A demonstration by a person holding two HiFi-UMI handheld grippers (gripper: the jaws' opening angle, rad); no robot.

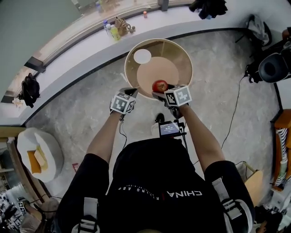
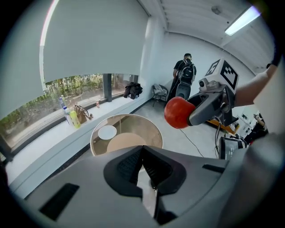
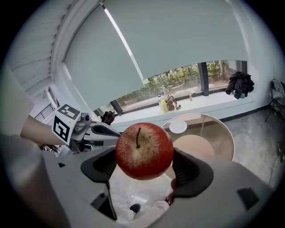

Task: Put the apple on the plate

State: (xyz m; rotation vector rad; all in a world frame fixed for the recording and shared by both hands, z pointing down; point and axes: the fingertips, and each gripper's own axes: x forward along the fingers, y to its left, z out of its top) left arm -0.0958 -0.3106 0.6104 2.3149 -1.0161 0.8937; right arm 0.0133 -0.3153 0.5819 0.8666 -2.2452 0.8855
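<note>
A red apple (image 1: 159,85) (image 3: 144,150) (image 2: 178,112) sits clamped between the pads of my right gripper (image 1: 163,90) (image 3: 145,165), held in the air over the near edge of the round glass table (image 1: 185,58). The white plate (image 1: 142,56) (image 3: 178,127) (image 2: 107,132) lies on the far left part of that table, well away from the apple, with nothing on it. My left gripper (image 1: 132,93) (image 2: 142,148) hovers just left of the apple, its jaws closed tip to tip and holding nothing.
A tan round stool (image 1: 157,73) shows through the glass. Bottles and a bag (image 1: 116,28) stand on the windowsill, with dark clothes (image 1: 208,7) further along. A person (image 2: 185,73) stands at the far wall. A white seat (image 1: 38,152) and cable (image 1: 234,113) are on the floor.
</note>
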